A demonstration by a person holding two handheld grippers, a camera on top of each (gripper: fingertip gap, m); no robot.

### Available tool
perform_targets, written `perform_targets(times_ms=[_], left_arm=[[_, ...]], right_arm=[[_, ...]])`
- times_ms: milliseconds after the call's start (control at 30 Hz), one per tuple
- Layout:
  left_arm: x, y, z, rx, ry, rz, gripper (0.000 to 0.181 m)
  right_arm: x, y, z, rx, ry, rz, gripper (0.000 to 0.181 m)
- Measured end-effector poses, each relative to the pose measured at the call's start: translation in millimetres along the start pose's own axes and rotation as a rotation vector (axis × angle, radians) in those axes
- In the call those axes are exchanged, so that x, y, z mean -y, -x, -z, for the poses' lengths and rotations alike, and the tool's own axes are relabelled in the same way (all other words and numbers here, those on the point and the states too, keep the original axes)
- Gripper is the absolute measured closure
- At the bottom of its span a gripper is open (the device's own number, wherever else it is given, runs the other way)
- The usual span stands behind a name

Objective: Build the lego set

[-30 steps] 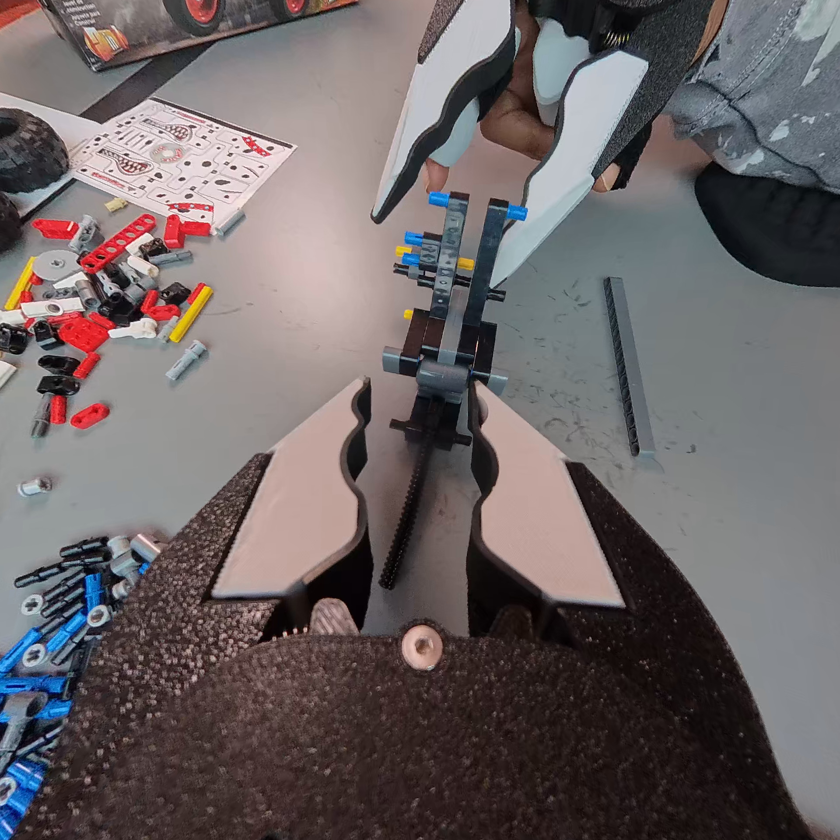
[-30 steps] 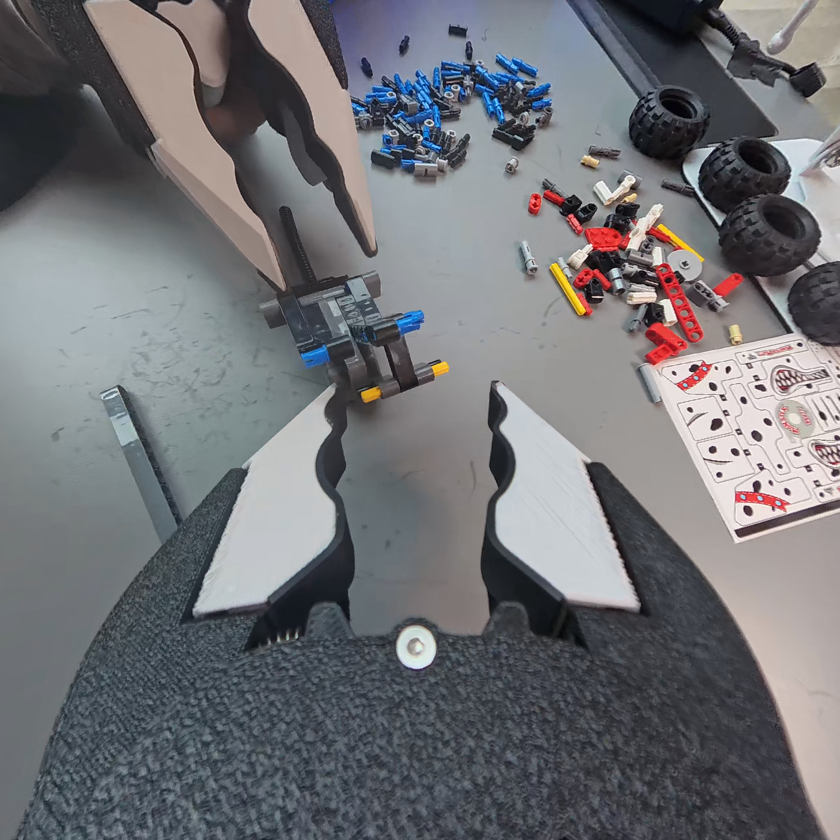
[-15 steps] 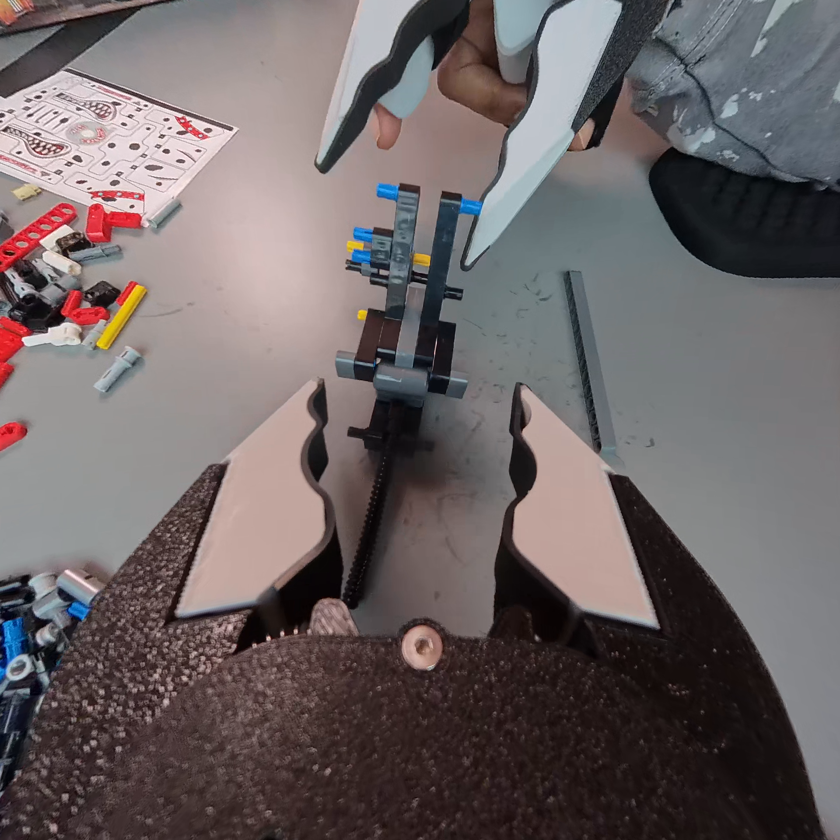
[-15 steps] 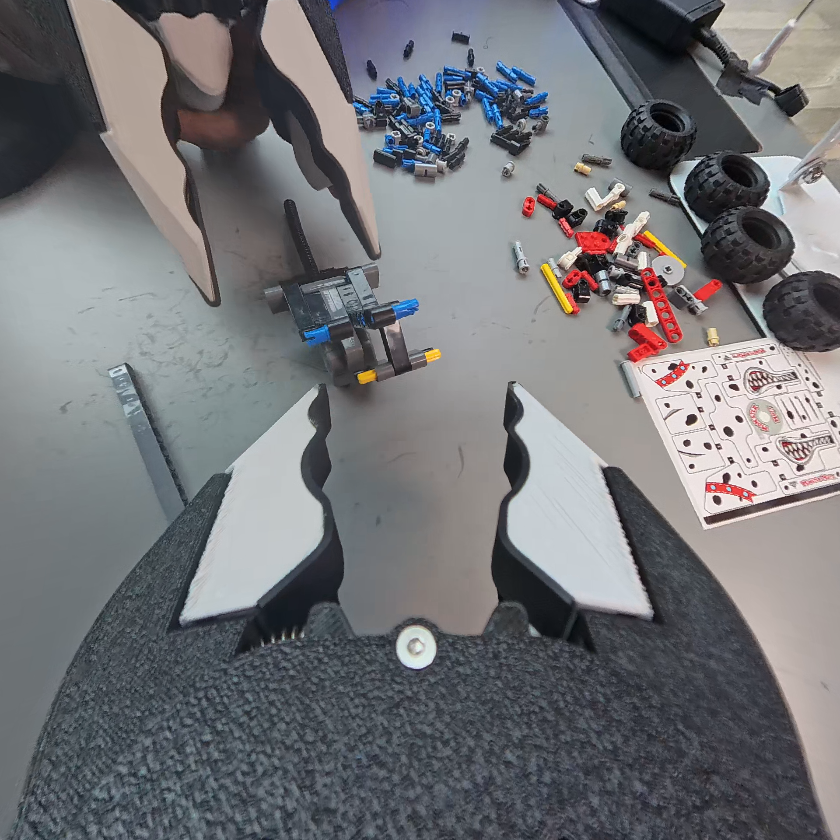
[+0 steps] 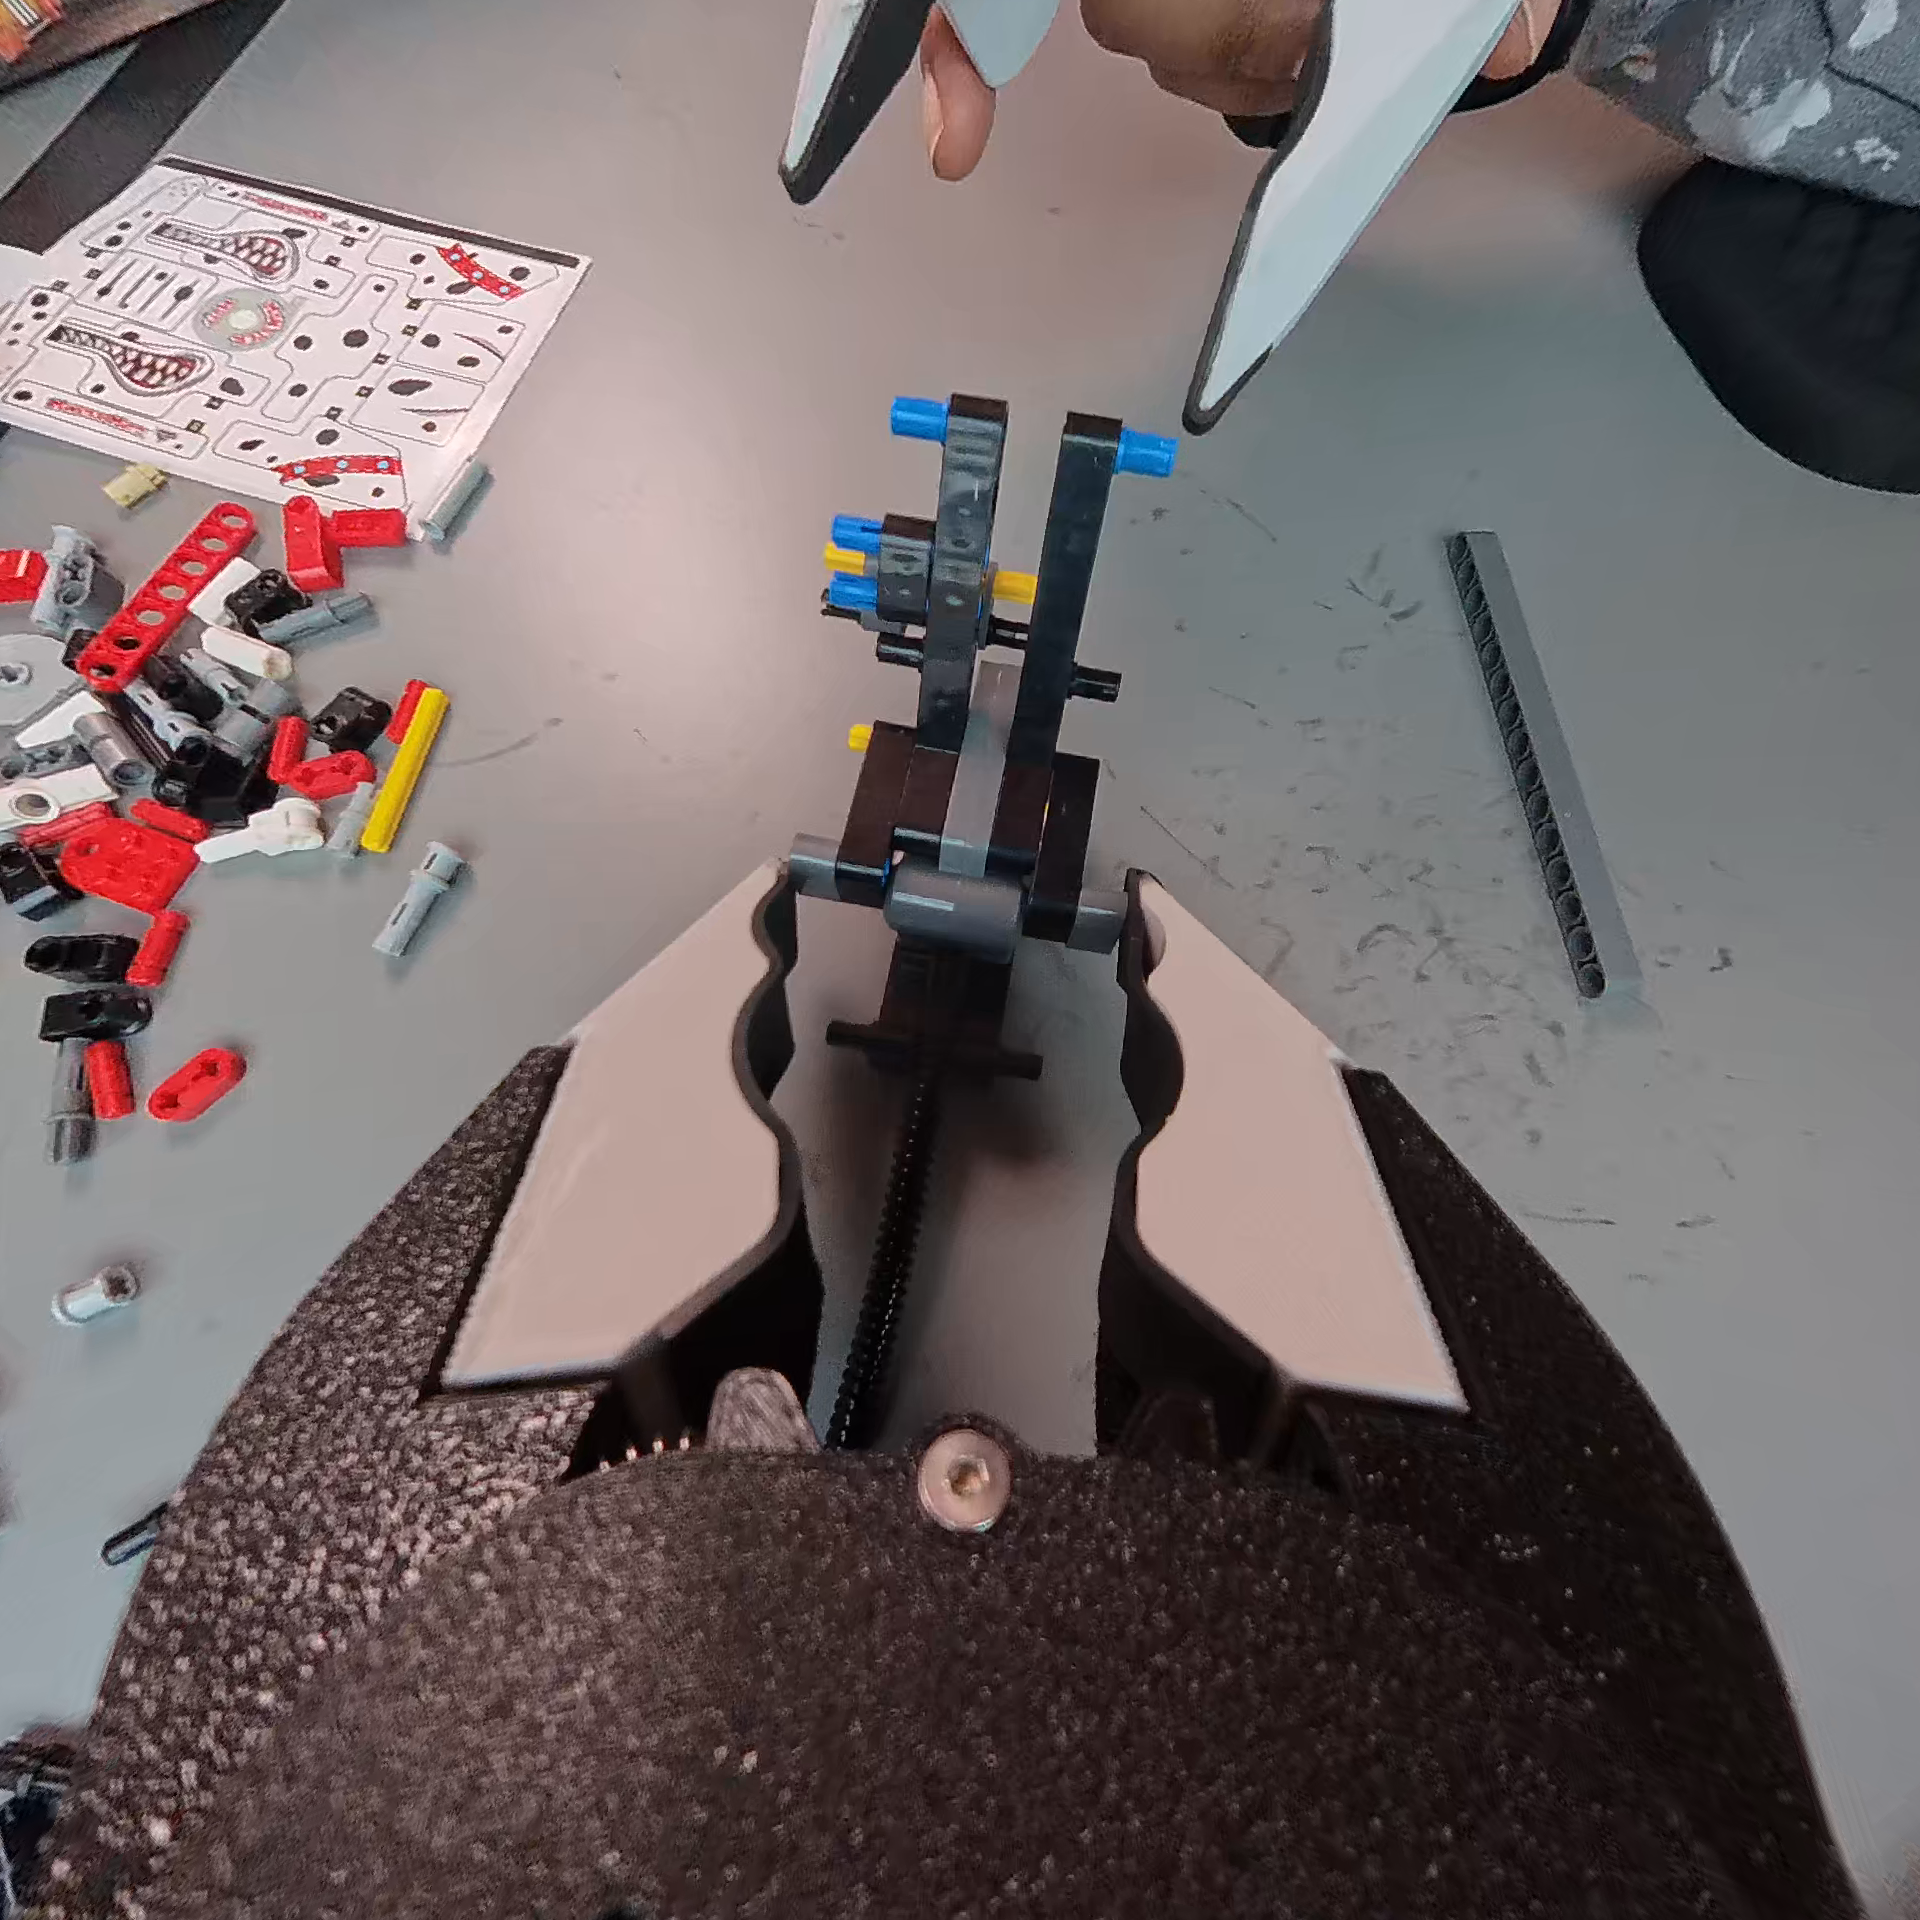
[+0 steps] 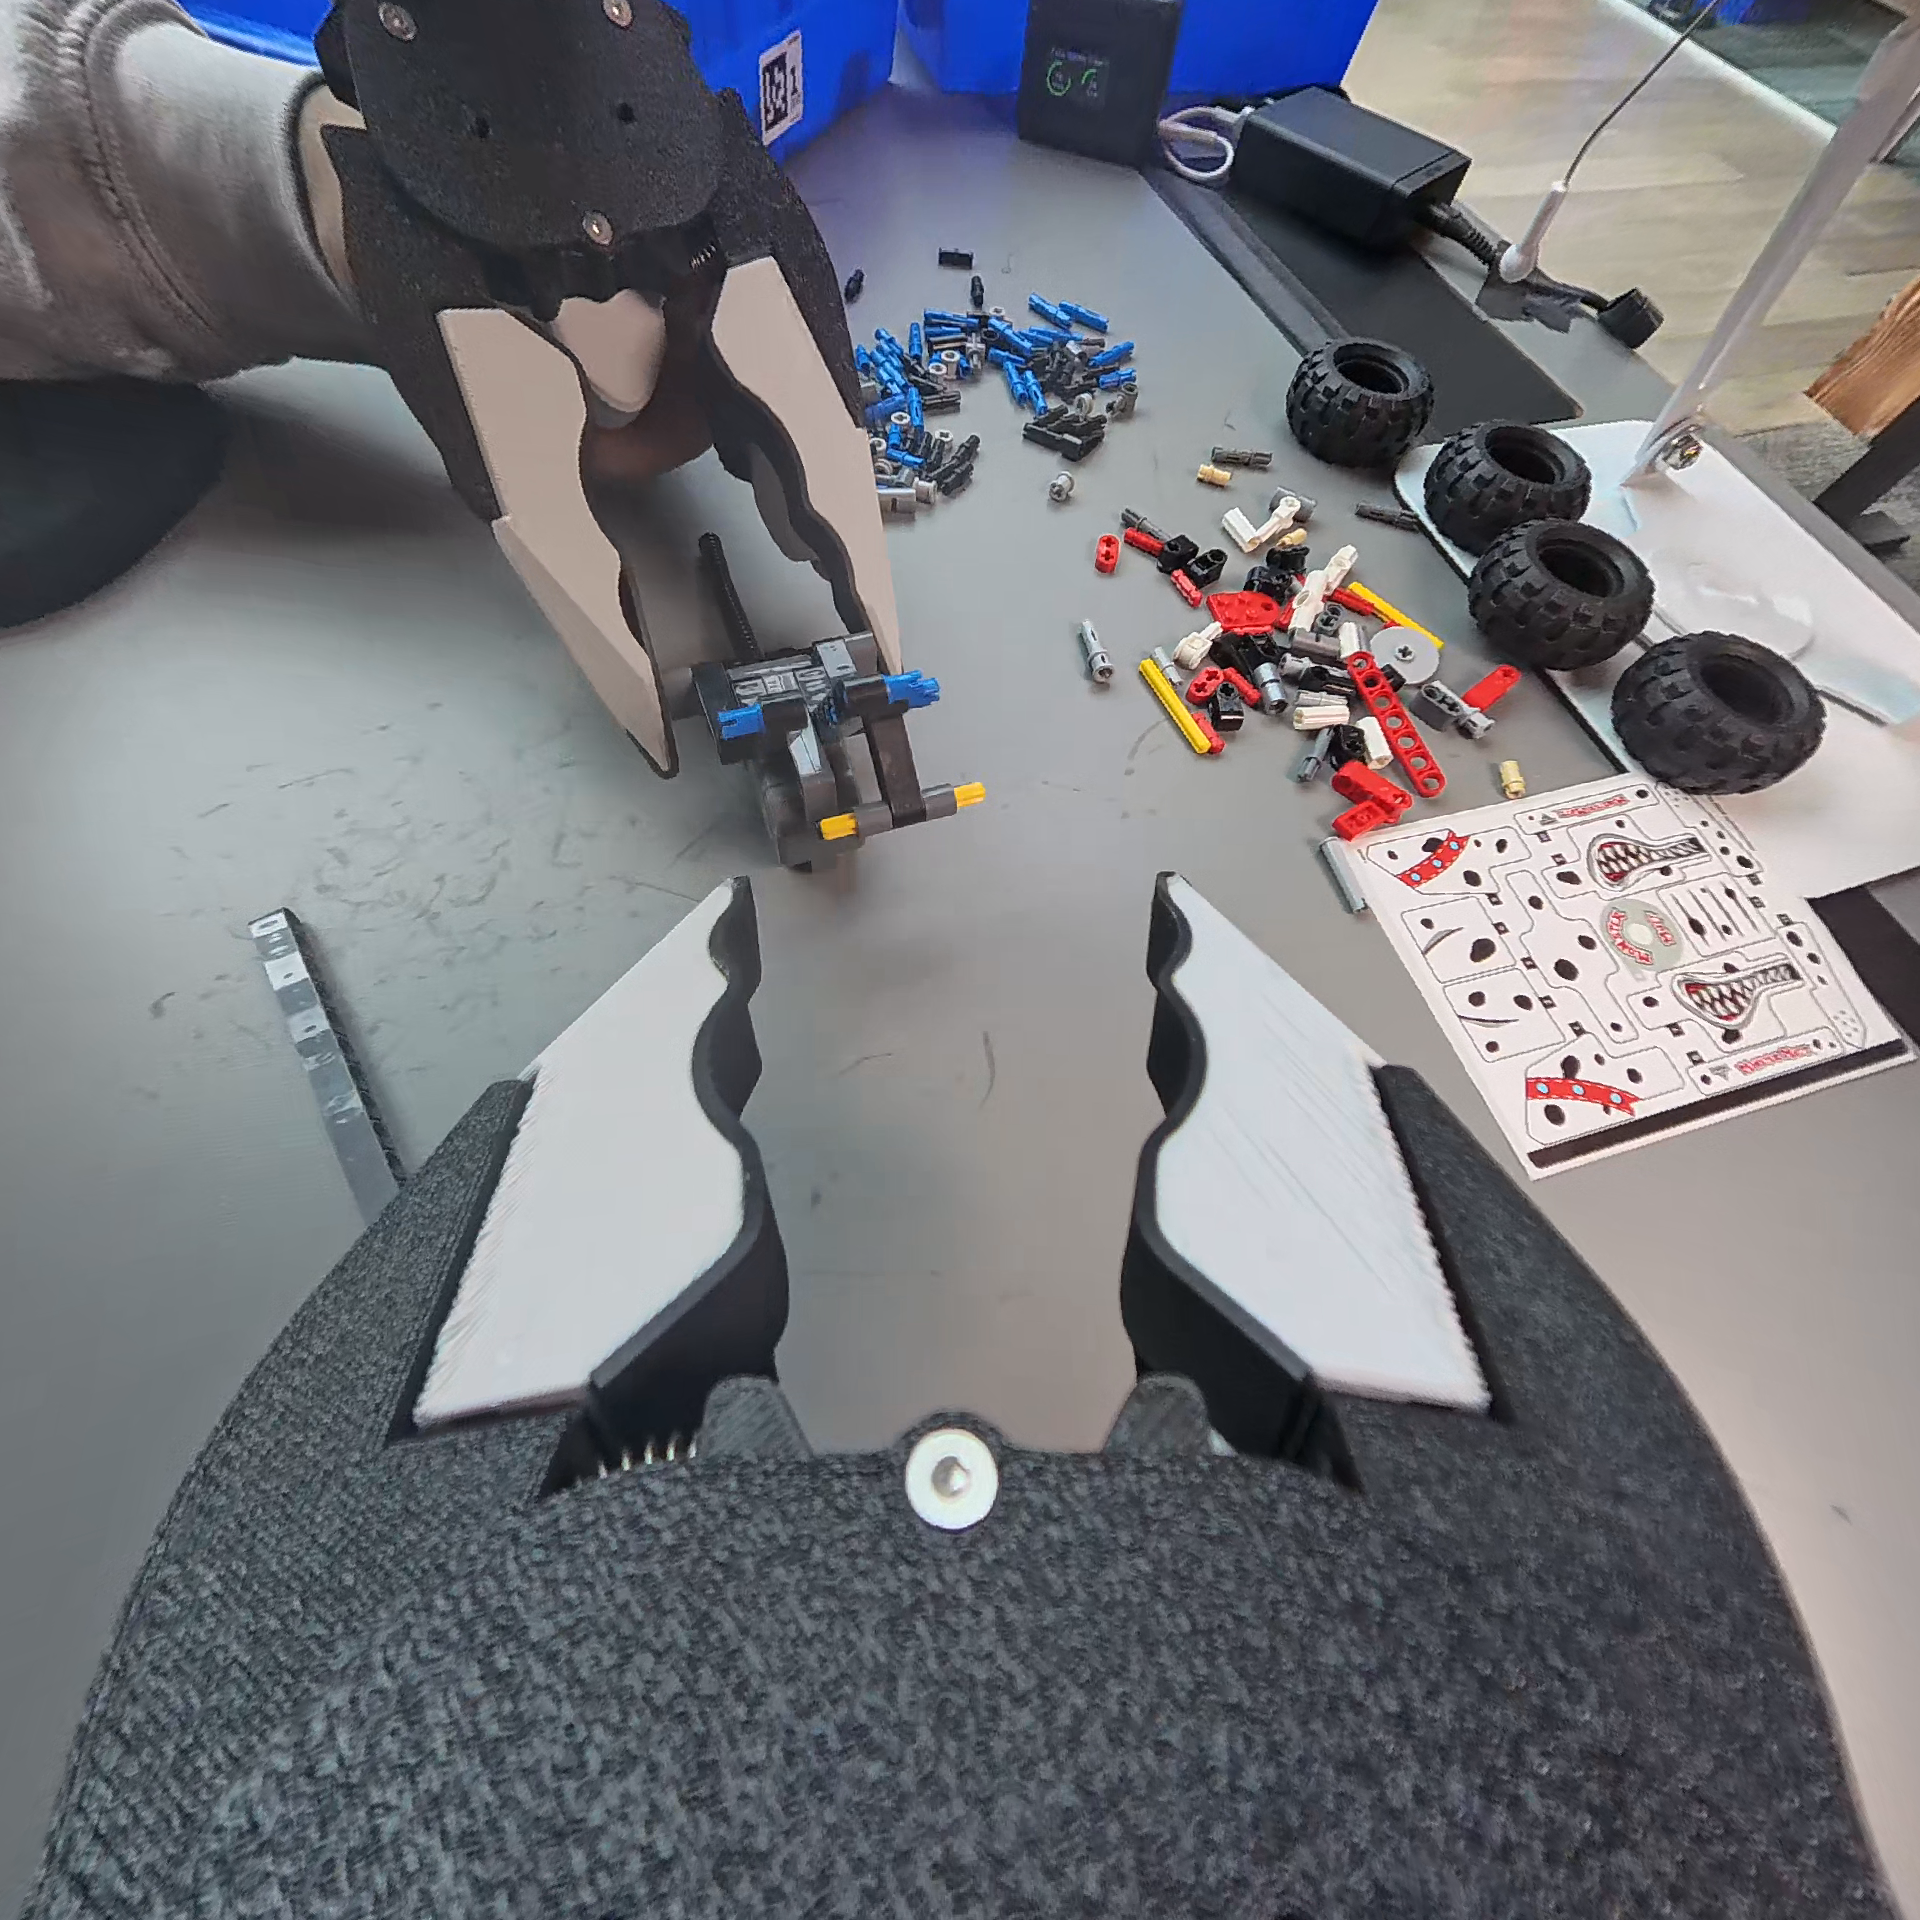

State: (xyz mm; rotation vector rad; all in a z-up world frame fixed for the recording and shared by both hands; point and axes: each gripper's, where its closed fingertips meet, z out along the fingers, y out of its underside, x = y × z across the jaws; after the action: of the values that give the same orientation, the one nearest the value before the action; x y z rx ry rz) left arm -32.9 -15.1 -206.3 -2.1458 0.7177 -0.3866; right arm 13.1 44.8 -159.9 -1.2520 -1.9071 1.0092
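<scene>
The lego assembly point(image 5: 977, 644) is a dark grey and black frame with blue and yellow pins, resting on the grey table. A black toothed rod point(image 5: 894, 1226) sticks out of its back, between my left fingers. My left gripper point(image 5: 956, 894) is shut on the ends of the assembly's grey cross piece. The right wrist view shows this gripper point(image 6: 779, 717) flanking the assembly point(image 6: 821, 748). My right gripper point(image 6: 945, 894) is open and empty, a short way in front of the assembly. In the left wrist view it point(image 5: 1003, 301) hovers beyond the assembly's far end.
A long grey beam point(image 5: 1538, 769) lies alone right of the assembly. A sticker sheet point(image 5: 260, 332) and a pile of red, black and white pieces point(image 5: 177, 748) lie to the left. Blue and black pins point(image 6: 987, 384) and several black tyres point(image 6: 1558, 577) lie farther off.
My left gripper opened, moved forward and closed on the assembly's wider grey cross piece. My right gripper drew back from the assembly and stays open.
</scene>
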Motion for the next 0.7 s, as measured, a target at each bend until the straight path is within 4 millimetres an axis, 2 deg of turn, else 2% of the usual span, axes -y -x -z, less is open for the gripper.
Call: perform_targets(times_ms=[33, 567, 633, 700], left_arm=[[0, 0, 0, 0.004, 0.001, -0.009, 0.119], [1, -4, 0, -0.031, -0.005, -0.035, 0.117], [6, -4, 4, -0.036, -0.039, -0.02, 0.109], [22, -4, 16, -0.064, -0.13, 0.024, 0.105]], right_arm=[[-1, 0, 0, 0.0, 0.0, -0.002, 0.106], [-2, -4, -3, -0.012, -0.012, -0.023, 0.107], [-1, -6, -3, -0.018, -0.021, -0.027, 0.107], [1, -8, -2, -0.025, -0.032, -0.034, 0.107]])
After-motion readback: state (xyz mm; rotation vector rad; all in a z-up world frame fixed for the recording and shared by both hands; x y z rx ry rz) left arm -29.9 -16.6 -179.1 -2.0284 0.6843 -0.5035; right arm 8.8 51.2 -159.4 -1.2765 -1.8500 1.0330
